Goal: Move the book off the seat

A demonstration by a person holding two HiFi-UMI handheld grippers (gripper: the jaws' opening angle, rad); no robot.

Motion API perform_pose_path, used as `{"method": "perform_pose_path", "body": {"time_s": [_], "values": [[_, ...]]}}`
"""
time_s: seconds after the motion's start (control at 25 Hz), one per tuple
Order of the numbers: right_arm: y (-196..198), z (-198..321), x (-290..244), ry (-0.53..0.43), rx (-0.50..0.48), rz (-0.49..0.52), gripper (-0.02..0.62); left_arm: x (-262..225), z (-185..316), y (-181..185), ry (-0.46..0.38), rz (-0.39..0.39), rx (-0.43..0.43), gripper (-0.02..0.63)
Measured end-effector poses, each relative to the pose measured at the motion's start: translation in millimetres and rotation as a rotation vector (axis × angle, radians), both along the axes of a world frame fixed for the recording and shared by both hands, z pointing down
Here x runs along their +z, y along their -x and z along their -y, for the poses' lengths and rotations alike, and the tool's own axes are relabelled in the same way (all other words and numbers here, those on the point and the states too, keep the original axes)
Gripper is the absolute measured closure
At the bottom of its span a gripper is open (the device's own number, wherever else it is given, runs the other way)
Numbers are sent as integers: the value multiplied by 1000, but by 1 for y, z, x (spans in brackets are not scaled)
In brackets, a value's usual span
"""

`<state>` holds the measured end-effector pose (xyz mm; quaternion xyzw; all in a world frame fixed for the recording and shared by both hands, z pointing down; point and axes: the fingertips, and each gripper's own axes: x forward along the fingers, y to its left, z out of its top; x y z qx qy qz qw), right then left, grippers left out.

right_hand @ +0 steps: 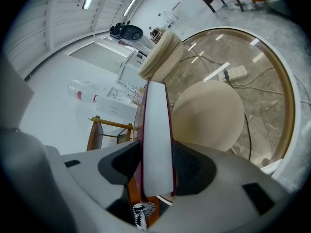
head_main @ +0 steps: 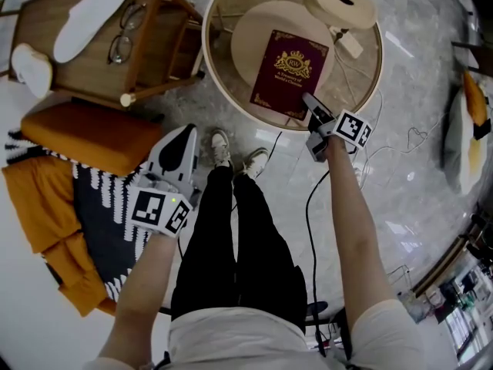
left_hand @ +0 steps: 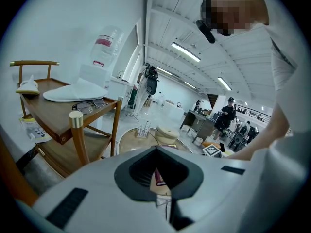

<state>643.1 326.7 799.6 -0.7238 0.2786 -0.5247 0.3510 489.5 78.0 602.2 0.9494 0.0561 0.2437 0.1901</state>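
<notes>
A maroon book [head_main: 289, 72] with gold print lies over the near right part of a round beige seat [head_main: 254, 29]; I cannot tell whether it still rests on the seat. My right gripper [head_main: 312, 106] is shut on the book's near corner. In the right gripper view the book [right_hand: 156, 130] stands edge-on between the pads, white pages toward the camera, with the seat [right_hand: 209, 115] behind it. My left gripper [head_main: 181, 141] hangs low at the left, away from the seat, shut with nothing in it. Through its jaws a sliver of the book [left_hand: 159, 177] shows.
A wood-rimmed round frame [head_main: 212, 68] encloses the seat, a second cream stool [head_main: 339, 2] and a power strip [head_main: 347, 43] with cables. A wooden trolley [head_main: 123, 60] with glasses [head_main: 123, 33] stands at the left, an orange cushion [head_main: 92, 133] below it. The person's feet [head_main: 235, 156] stand near the rim.
</notes>
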Motion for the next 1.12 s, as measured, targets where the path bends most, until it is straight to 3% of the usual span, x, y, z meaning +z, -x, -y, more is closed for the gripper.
{"method": "perform_pose_path", "body": {"time_s": [0.92, 1.12], "values": [[-1, 1, 6, 88, 18, -24, 362, 5, 12, 1, 13, 4, 19, 589], [-3, -3, 7, 165, 3, -54, 299, 5, 12, -1, 15, 1, 27, 589]]}}
